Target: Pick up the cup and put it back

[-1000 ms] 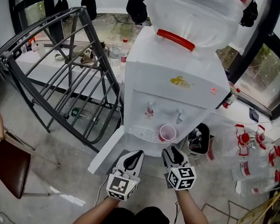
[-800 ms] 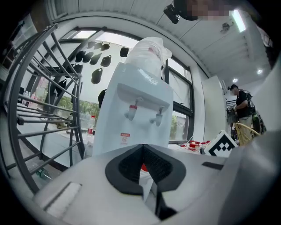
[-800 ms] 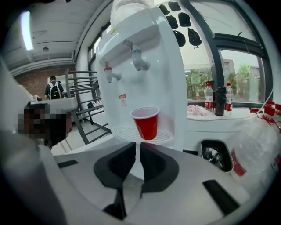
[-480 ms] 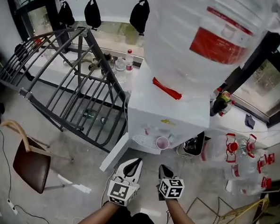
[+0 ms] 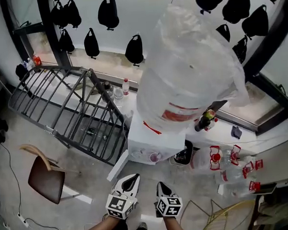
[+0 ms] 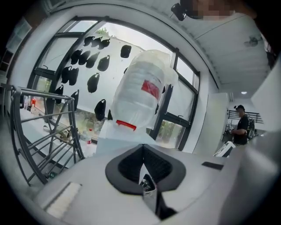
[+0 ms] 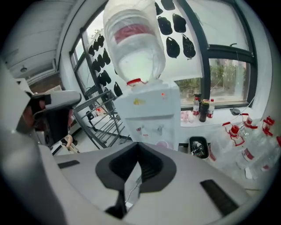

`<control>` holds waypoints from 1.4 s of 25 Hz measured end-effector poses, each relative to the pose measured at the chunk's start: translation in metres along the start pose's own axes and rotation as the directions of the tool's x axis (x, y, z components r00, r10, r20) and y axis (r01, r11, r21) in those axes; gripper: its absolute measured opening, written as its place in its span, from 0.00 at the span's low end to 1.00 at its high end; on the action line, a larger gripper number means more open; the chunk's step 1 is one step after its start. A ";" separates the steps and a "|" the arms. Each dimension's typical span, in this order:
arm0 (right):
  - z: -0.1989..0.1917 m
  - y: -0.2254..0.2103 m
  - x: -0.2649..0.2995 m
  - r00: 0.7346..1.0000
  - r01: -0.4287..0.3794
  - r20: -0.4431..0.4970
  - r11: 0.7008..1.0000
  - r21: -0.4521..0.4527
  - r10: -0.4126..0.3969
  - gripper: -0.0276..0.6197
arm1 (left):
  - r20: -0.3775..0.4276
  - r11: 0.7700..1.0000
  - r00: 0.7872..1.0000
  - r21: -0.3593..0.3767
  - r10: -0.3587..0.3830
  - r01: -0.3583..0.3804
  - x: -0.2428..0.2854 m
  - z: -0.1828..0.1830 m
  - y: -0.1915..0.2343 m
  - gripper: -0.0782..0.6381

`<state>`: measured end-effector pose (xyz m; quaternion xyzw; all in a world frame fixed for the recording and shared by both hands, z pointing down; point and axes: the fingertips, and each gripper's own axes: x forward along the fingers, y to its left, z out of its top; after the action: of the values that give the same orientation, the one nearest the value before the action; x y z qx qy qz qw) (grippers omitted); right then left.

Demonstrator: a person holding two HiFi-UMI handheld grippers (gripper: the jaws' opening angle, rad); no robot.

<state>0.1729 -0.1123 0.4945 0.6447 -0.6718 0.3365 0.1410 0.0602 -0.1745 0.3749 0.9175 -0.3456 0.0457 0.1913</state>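
Cup [image 5: 155,157], pink, stood upright low in the front recess of the water dispenser [image 5: 145,147], below the taps and toward the recess's right side. Nothing touched it. Both grippers hung in front of the dispenser, well clear of the cup, noses aimed at it. Left gripper [image 5: 133,179]: jaws closed flat together, nothing between them. Right gripper [image 5: 161,186]: same, fully closed, empty. They sat side by side, the left one slightly nearer the dispenser. On top of the dispenser was a big inverted water bottle [image 5: 187,70], wrapped in clear plastic, with a red label band near its neck. Just right of the dispenser's base was a black bin [image 5: 183,156] on the floor. Further right of it lay a cluster of clear bottles with red caps [image 5: 229,161]. Behind the dispenser on its right, a dark bottle [image 5: 205,120] stood on the window sill. Left of the dispenser was a grey metal rack [image 5: 70,107], tilted, its near end close to the dispenser's side. Front-left of the dispenser, past the rack, stood a chair [image 5: 45,179] with a dark red seat. Black bags [image 5: 108,12] hung in rows across the window behind the dispenser. The left gripper view caught a person [image 6: 240,125] standing well off to the dispenser's right.
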 end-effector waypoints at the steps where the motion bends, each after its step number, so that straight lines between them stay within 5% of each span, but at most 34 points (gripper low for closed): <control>1: 0.016 0.008 -0.014 1.000 0.006 0.016 1.000 0.000 -0.006 0.04 | 0.004 1.000 1.000 -0.005 -0.010 0.011 -0.006 0.018 -0.005 0.12; 5: 0.083 0.040 -0.069 0.993 0.027 0.115 1.000 -0.004 -0.026 0.04 | 0.026 0.998 0.998 -0.016 -0.064 0.065 -0.026 0.084 -0.026 0.12; 8: 0.128 0.063 -0.110 0.978 0.035 0.206 0.999 -0.012 -0.031 0.04 | 0.050 0.996 0.995 0.040 -0.084 0.082 -0.043 0.125 -0.041 0.12; 12: 0.182 0.084 -0.160 0.947 0.056 0.320 0.997 -0.057 -0.035 0.04 | 0.095 0.992 0.993 0.110 -0.074 0.063 -0.063 0.172 -0.056 0.12; 19: 0.249 0.112 -0.241 0.880 0.047 0.474 0.990 -0.130 0.021 0.04 | 0.169 0.992 0.985 0.127 -0.023 0.001 -0.098 0.227 -0.079 0.12; 24: 0.256 0.125 -0.281 0.860 0.055 0.507 0.980 -0.191 0.051 0.04 | 0.216 0.987 0.976 0.159 -0.015 -0.020 -0.115 0.240 -0.096 0.12; 35: 0.242 0.120 -0.291 0.845 0.080 0.534 0.982 -0.171 0.024 0.04 | 0.208 0.981 0.977 0.194 -0.044 0.003 -0.117 0.231 -0.109 0.12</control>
<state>0.1539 -0.0484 0.1026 0.7065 -0.7033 0.0776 0.0135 0.0315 -0.1155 0.1020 0.9354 -0.3472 -0.0211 0.0642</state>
